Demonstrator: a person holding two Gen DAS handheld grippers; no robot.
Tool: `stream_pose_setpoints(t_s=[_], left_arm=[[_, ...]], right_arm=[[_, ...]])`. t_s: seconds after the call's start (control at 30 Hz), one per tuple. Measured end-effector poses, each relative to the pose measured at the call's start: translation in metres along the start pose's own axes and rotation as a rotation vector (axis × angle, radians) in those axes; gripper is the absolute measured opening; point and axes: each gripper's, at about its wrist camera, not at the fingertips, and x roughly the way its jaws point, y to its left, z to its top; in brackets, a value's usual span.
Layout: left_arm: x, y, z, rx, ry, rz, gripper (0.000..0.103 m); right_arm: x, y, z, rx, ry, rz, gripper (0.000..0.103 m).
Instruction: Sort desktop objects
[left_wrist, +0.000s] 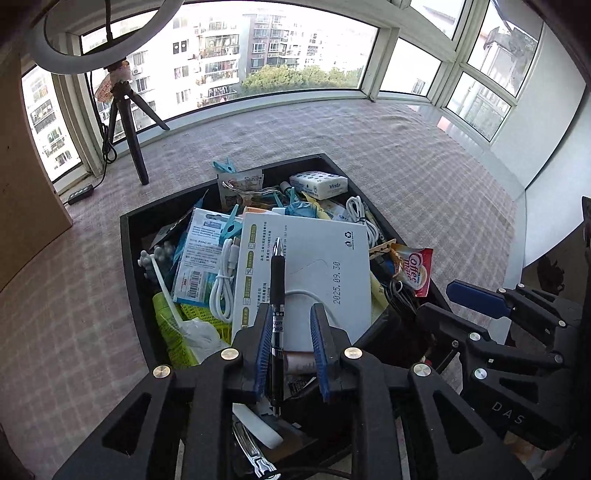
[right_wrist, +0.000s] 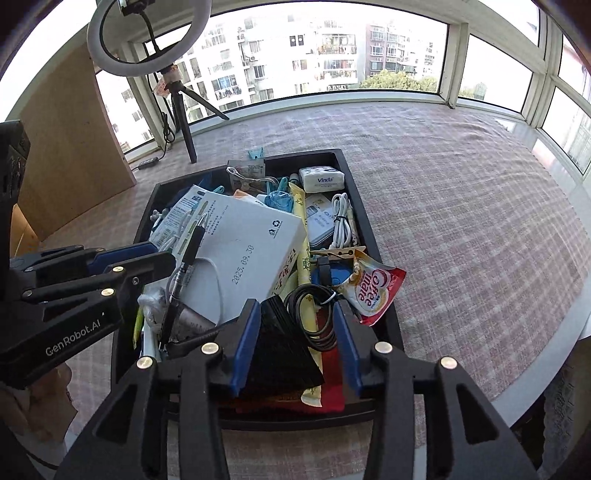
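Note:
A black tray (left_wrist: 127, 236) (right_wrist: 384, 295) on the checked cloth is piled with small items. A white box (left_wrist: 317, 266) (right_wrist: 251, 243) lies on top. A black pen (left_wrist: 277, 291) (right_wrist: 184, 273) lies along my left gripper (left_wrist: 290, 317), against its left pad, tip over the box; the jaws stand apart. My right gripper (right_wrist: 295, 325) is open over the tray's near end, with a black folded item (right_wrist: 284, 343) and a coiled black cable (right_wrist: 314, 306) between its pads. The left gripper shows at the left of the right wrist view (right_wrist: 147, 258).
A Coffee-mate sachet (right_wrist: 373, 288) (left_wrist: 413, 269), a Vinda tissue pack (right_wrist: 321, 179) (left_wrist: 319, 184), white cables (right_wrist: 341, 221), blue clips and a green basket (left_wrist: 184, 328) fill the tray. A ring light on a tripod (left_wrist: 125, 122) (right_wrist: 177, 103) stands by the window. A brown board (right_wrist: 66, 147) leans at left.

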Motion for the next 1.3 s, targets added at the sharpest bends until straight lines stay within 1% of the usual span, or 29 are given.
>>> stream_pose_setpoints(t_s=[0.07, 0.3, 0.33, 0.5, 0.6, 0.63, 0.7, 0.8, 0.9, 1.07, 1.3], left_arm=[[-0.006, 0.014, -0.008, -0.02, 0.0, 0.02, 0.021], [-0.039, 0.074, -0.044, -0.093, -0.017, 0.113, 0.038], [-0.044, 0.085, -0.05, -0.108, -0.018, 0.126, 0.042], [-0.073, 0.138, -0.082, -0.175, -0.027, 0.183, 0.058], [-0.09, 0.168, -0.1, -0.216, -0.038, 0.207, 0.063], [-0.095, 0.177, -0.105, -0.232, -0.042, 0.218, 0.065], [-0.104, 0.195, -0.116, -0.262, -0.049, 0.245, 0.067], [-0.114, 0.222, -0.133, -0.313, -0.048, 0.287, 0.07], [-0.118, 0.244, -0.148, -0.359, -0.025, 0.309, 0.071], [-0.117, 0.275, -0.177, -0.413, 0.01, 0.353, 0.071], [-0.105, 0.306, -0.212, -0.474, 0.064, 0.371, 0.071]], right_arm=[[0.002, 0.016, -0.001, -0.019, 0.005, 0.009, 0.04], [0.011, 0.083, -0.007, -0.057, 0.016, 0.058, 0.04], [0.013, 0.094, -0.008, -0.063, 0.02, 0.068, 0.041], [0.021, 0.159, -0.014, -0.124, 0.039, 0.126, 0.041], [0.026, 0.198, -0.019, -0.162, 0.053, 0.164, 0.042], [0.029, 0.21, -0.021, -0.174, 0.059, 0.175, 0.046], [0.031, 0.234, -0.026, -0.193, 0.063, 0.192, 0.053], [0.034, 0.264, -0.033, -0.212, 0.065, 0.211, 0.053], [0.039, 0.287, -0.038, -0.22, 0.072, 0.226, 0.055], [0.047, 0.319, -0.048, -0.248, 0.072, 0.2, 0.056], [0.064, 0.343, -0.065, -0.241, 0.095, 0.157, 0.056]])
